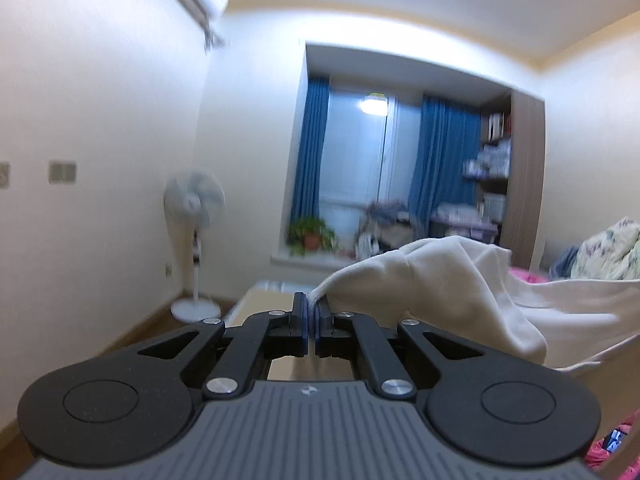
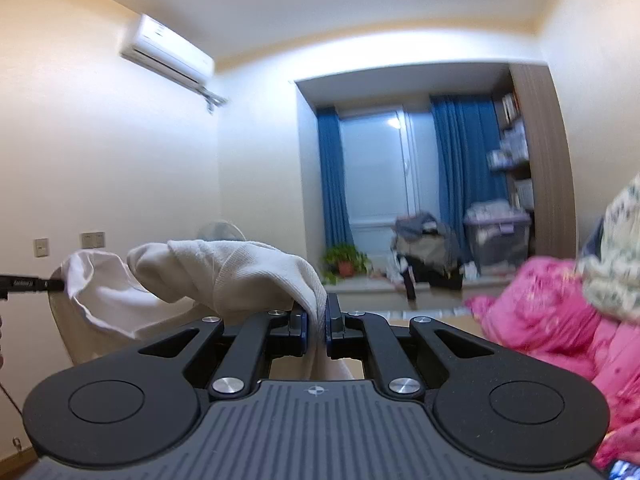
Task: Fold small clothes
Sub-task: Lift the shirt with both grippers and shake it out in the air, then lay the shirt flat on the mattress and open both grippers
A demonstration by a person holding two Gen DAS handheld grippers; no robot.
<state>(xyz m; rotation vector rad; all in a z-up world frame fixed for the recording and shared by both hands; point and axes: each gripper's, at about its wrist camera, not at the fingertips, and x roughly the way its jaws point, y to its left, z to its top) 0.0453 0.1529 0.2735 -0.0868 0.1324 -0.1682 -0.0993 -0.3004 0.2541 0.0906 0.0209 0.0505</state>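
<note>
Both hand-held grippers, left (image 1: 311, 312) and right (image 2: 316, 316), point level, each clamping the lifted white garment (image 1: 432, 280).

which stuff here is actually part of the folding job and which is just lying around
In the job: white garment, pinched in the left gripper and right gripper.

Lying about: standing fan, potted plant, pink bedding, storage bin.

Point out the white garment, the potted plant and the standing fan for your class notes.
white garment (image 1: 432, 280), left wrist view, on its bunched middle.
potted plant (image 1: 311, 236), left wrist view, on its leaves.
standing fan (image 1: 195, 199), left wrist view, on its round head.
</note>
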